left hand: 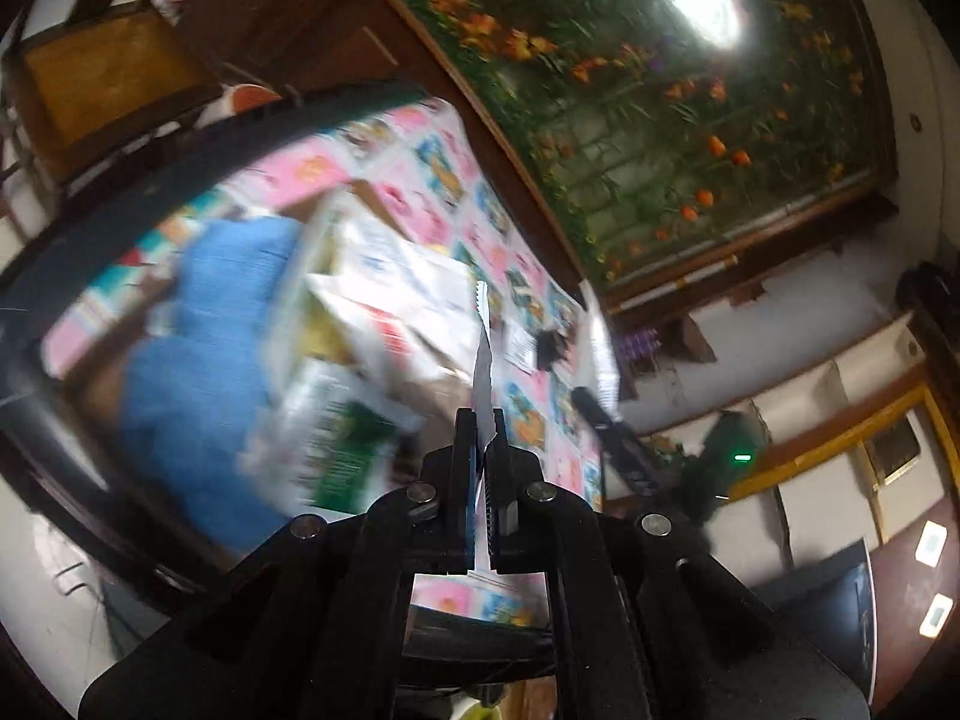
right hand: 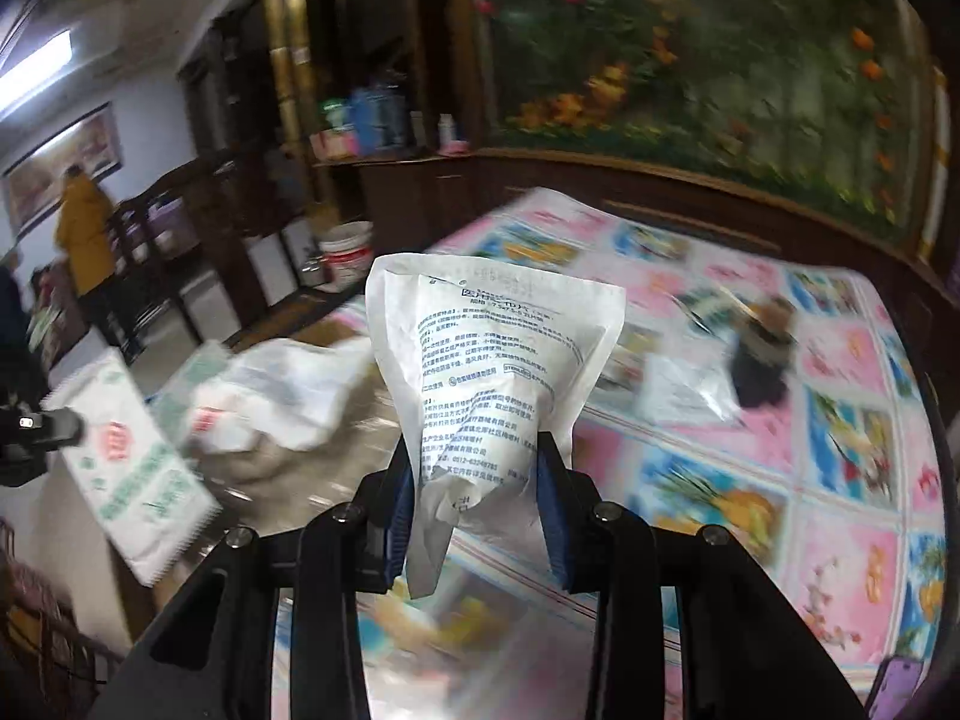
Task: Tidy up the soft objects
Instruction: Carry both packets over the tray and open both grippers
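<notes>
My right gripper (right hand: pixel 480 459) is shut on the narrow end of a white packet with blue print (right hand: pixel 498 348), held up above the table. My left gripper (left hand: pixel 483 420) is shut on a flat white packet with green print (left hand: pixel 482 354), seen edge-on with its serrated rim. In the right wrist view that same packet (right hand: pixel 132 468) hangs at the far left from the left gripper (right hand: pixel 42 429). Behind it lies a blurred pile of white packets (right hand: pixel 282 384). The left wrist view shows the pile (left hand: pixel 384 300) beside a blue cloth (left hand: pixel 210 348).
A colourful patchwork tablecloth (right hand: pixel 840 420) covers the table. On it lie a dark object (right hand: pixel 762 360) and a clear bag (right hand: pixel 678 384). A white bucket (right hand: pixel 348 252) stands on the floor. A person in a yellow jacket (right hand: pixel 84 228) stands at far left. A wooden chair (left hand: pixel 108 78) is nearby.
</notes>
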Demonstrator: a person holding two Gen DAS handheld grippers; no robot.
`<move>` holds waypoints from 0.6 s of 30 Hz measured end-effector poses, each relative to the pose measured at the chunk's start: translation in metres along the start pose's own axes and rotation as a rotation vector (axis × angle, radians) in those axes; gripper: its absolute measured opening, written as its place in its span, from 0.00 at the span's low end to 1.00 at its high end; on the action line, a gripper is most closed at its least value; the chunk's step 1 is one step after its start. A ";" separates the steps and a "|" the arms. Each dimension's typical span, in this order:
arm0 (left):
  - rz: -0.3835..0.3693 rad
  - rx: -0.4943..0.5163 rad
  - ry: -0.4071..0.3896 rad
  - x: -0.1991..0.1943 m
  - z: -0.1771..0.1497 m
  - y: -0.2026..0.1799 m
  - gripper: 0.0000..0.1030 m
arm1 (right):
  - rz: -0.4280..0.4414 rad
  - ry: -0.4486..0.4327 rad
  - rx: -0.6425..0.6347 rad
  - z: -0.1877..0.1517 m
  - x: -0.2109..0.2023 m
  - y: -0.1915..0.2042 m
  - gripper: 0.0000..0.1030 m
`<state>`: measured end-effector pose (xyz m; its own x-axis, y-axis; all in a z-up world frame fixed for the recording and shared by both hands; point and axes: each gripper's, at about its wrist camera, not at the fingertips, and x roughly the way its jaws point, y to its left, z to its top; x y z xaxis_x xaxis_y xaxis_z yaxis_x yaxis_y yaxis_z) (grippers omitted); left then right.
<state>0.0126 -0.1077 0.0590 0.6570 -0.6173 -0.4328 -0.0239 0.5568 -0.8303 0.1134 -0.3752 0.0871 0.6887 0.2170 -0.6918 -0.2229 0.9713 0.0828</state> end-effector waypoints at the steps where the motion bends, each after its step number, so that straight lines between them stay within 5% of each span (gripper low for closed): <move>1: 0.003 -0.002 0.001 -0.001 0.002 0.007 0.01 | 0.030 0.007 -0.029 0.008 0.004 0.017 0.35; 12: 0.129 -0.068 0.032 0.009 0.009 0.064 0.02 | 0.132 0.175 -0.220 0.035 0.095 0.116 0.37; 18: 0.237 0.040 0.076 0.024 0.001 0.053 0.02 | 0.044 0.208 -0.317 0.011 0.111 0.140 0.41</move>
<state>0.0282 -0.0926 0.0051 0.5781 -0.5061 -0.6401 -0.1398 0.7114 -0.6887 0.1662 -0.2136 0.0293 0.5264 0.2019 -0.8259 -0.4739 0.8762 -0.0878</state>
